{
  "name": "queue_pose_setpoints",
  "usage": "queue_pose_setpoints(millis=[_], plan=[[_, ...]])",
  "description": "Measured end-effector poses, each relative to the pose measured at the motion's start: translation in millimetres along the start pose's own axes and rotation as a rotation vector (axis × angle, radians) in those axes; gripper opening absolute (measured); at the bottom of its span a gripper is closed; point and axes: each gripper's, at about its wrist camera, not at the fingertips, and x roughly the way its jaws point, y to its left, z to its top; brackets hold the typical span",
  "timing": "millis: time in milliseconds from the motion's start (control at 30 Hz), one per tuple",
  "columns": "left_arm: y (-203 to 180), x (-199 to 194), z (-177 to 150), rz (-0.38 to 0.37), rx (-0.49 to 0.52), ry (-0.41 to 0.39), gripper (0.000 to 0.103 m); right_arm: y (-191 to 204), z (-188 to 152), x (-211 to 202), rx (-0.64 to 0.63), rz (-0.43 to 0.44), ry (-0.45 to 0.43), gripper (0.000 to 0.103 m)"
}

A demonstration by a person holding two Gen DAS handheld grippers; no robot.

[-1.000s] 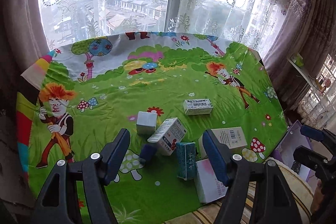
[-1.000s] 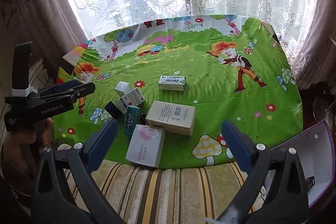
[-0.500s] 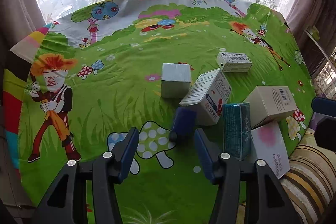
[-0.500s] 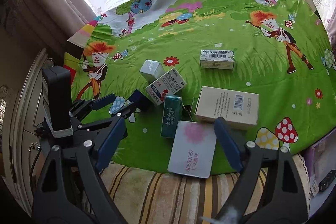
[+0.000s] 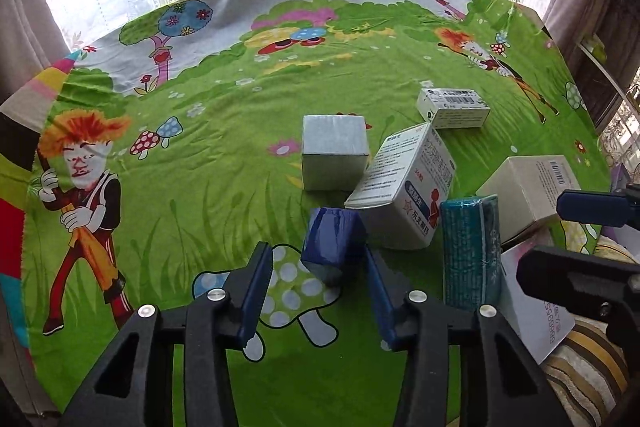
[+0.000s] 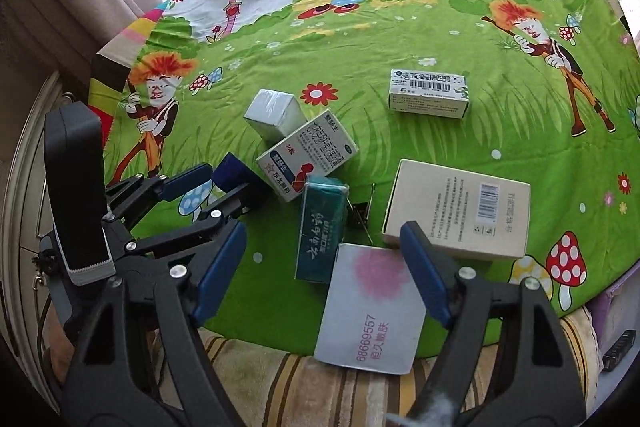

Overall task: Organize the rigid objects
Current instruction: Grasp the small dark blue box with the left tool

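Note:
Several small boxes lie on a cartoon-print cloth. A small dark blue box [image 5: 334, 243] stands just ahead of my left gripper [image 5: 318, 267], which is open with its fingers on either side of the box, apart from it. It also shows in the right wrist view [image 6: 232, 167]. A white medicine box [image 5: 404, 187] leans beside it, with a grey cube box [image 5: 334, 151] behind and a teal box [image 5: 470, 251] to the right. My right gripper [image 6: 322, 259] is open above a white box with a pink blot [image 6: 372, 307] at the cloth's near edge.
A beige box with a barcode [image 6: 456, 207] and a small white barcode box [image 6: 428, 93] lie further right. A black binder clip [image 6: 358, 211] sits between the boxes. A striped cushion [image 6: 260, 383] borders the near edge. Lace curtains hang behind.
My left gripper has moved forward and down, closing in around the dark blue box. My right gripper has moved forward and lower over the white box with the pink blot.

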Motion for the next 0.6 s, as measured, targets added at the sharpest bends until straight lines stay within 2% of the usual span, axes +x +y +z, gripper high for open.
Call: queue_pose_setpoints(millis=[67, 200, 467, 600], plan=[[-0.8, 2.5, 0.7, -0.003, 0.005, 0.004, 0.037, 1.0, 0.5, 2.4, 0.004, 0.004, 0.009, 0.082], [-1.7, 3.6, 2.1, -0.009, 0.013, -0.002, 0.037, 4.0, 0.2, 7.0, 0.010, 0.007, 0.017, 0.082], [4.1, -5.6, -4.2, -0.045, -0.023, -0.027, 0.028, 7.9, -2.3, 16.8, 0.019, 0.017, 0.039, 0.074], [7.5, -9.1, -9.0, -0.057, -0.044, -0.033, 0.027, 7.7, -2.7, 20.8, 0.028, 0.027, 0.047, 0.071]])
